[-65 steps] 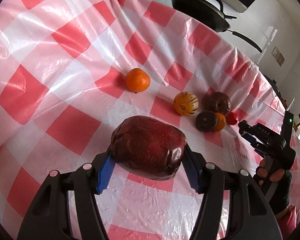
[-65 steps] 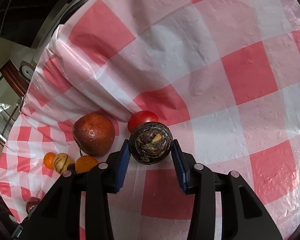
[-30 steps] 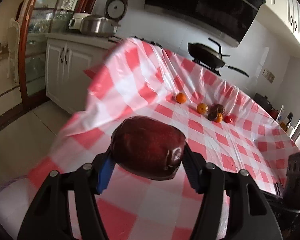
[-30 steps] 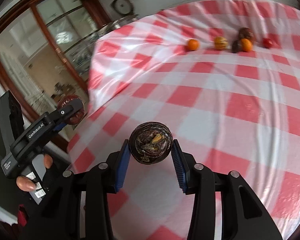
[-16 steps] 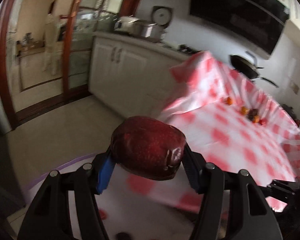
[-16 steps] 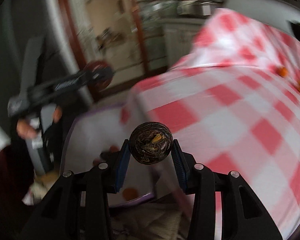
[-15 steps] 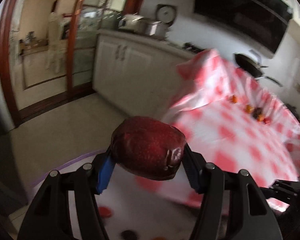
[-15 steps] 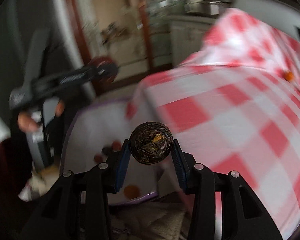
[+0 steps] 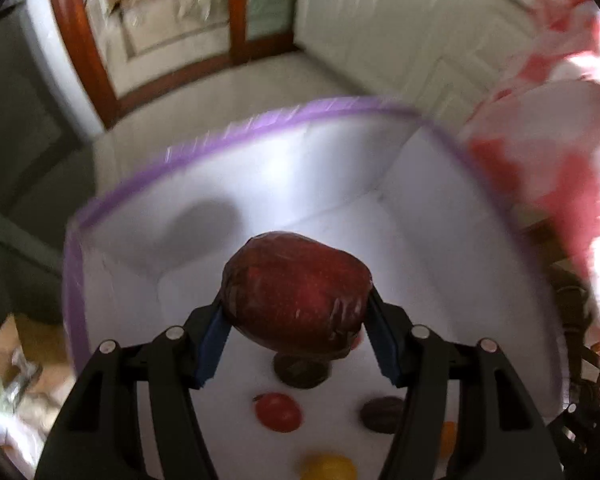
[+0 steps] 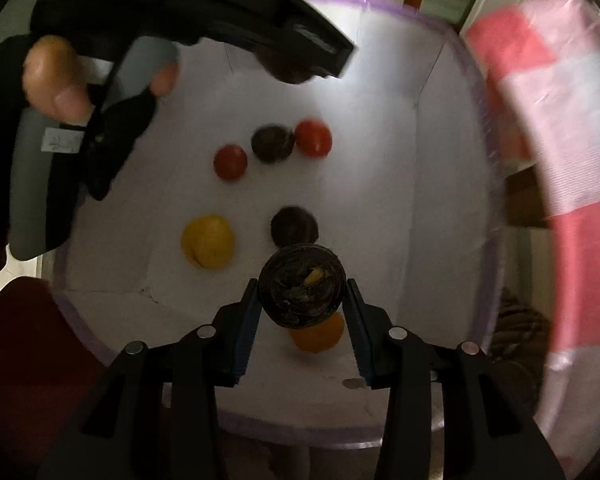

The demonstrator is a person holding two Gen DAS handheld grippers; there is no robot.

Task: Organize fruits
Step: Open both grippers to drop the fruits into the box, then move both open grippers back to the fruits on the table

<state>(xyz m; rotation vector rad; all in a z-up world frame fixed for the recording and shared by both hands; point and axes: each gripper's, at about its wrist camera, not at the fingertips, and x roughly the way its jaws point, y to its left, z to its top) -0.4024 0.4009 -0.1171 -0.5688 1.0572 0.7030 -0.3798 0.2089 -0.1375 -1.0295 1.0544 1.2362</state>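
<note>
My left gripper (image 9: pixel 298 330) is shut on a large dark red apple (image 9: pixel 298 290) and holds it above a white bin with a purple rim (image 9: pixel 260 120). My right gripper (image 10: pixel 302 320) is shut on a small dark round fruit (image 10: pixel 302 284) above the same bin (image 10: pixel 452 184). Several fruits lie on the bin floor: two red ones (image 10: pixel 230 162) (image 10: pixel 313 138), two dark ones (image 10: pixel 272 144) (image 10: pixel 294 226), a yellow one (image 10: pixel 207 247) and an orange one (image 10: pixel 318 334). The left gripper's body (image 10: pixel 196 4) crosses the top of the right wrist view.
The red-and-white checked tablecloth (image 9: pixel 560 128) hangs at the right of the bin, also in the right wrist view (image 10: pixel 572 160). Beyond the bin are tiled floor (image 9: pixel 228 80), white cabinets (image 9: pixel 400 20) and a wooden door frame (image 9: pixel 80 40).
Both grippers have swung away from the table and now point down into the white bin beside it. Each holds the same fruit as before.
</note>
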